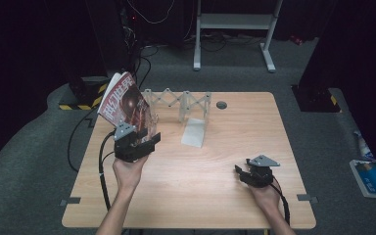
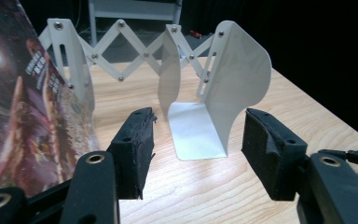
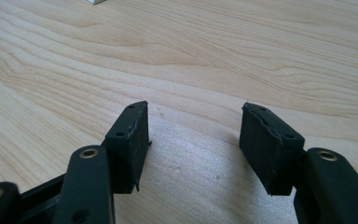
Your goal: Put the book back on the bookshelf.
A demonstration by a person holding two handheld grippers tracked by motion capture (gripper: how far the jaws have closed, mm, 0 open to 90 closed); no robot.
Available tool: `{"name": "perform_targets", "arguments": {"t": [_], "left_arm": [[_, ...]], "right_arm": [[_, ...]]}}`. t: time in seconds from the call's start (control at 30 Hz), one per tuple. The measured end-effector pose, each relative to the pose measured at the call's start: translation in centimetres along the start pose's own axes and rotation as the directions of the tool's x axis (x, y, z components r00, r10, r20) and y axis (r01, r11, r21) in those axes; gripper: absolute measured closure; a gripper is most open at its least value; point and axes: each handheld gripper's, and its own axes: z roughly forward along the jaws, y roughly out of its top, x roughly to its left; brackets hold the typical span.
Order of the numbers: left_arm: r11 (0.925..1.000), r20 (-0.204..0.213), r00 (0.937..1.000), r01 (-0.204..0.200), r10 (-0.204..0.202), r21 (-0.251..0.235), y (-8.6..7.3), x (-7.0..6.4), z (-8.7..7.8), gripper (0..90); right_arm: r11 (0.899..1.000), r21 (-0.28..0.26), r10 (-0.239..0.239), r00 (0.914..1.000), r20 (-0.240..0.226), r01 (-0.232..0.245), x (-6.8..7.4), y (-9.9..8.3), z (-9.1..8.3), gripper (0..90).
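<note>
Book (image 1: 125,104) is standing tilted at the left end of the white folding rack (image 1: 178,100), leaning on the end plate; it looks placed, though not yet upright (judgement only). Remaining slots are sitting bare.

Left gripper (image 1: 136,143) is hovering just in front of the book, jaws spread apart and holding nothing; in its own view the cover (image 2: 23,116) is lying off to the left of the jaws.

Right gripper (image 1: 252,172) is resting low on the table (image 1: 215,161), well apart from the rack, jaws wide and gripping nothing.
</note>
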Motion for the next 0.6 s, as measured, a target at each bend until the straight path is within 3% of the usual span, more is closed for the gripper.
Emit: {"name": "perform_targets", "arguments": {"t": [0.33, 0.6], "left_arm": [[0.9997, 0.043, 0.9990, 0.015, -0.015, 0.017, -0.6, -0.7, 1.1, 42.9], [0.9998, 0.057, 0.9984, 0.001, -0.002, 0.017, -1.1, -1.5, 1.8, 43.6]], "right_arm": [[1.000, 0.000, 0.000, 1.0000, 0.000, 0.000, 0.0, 0.0, 0.0, 42.5], [1.000, 0.000, 0.000, 1.0000, 0.000, 0.000, 0.0, 0.0, 0.0, 42.6]]}}
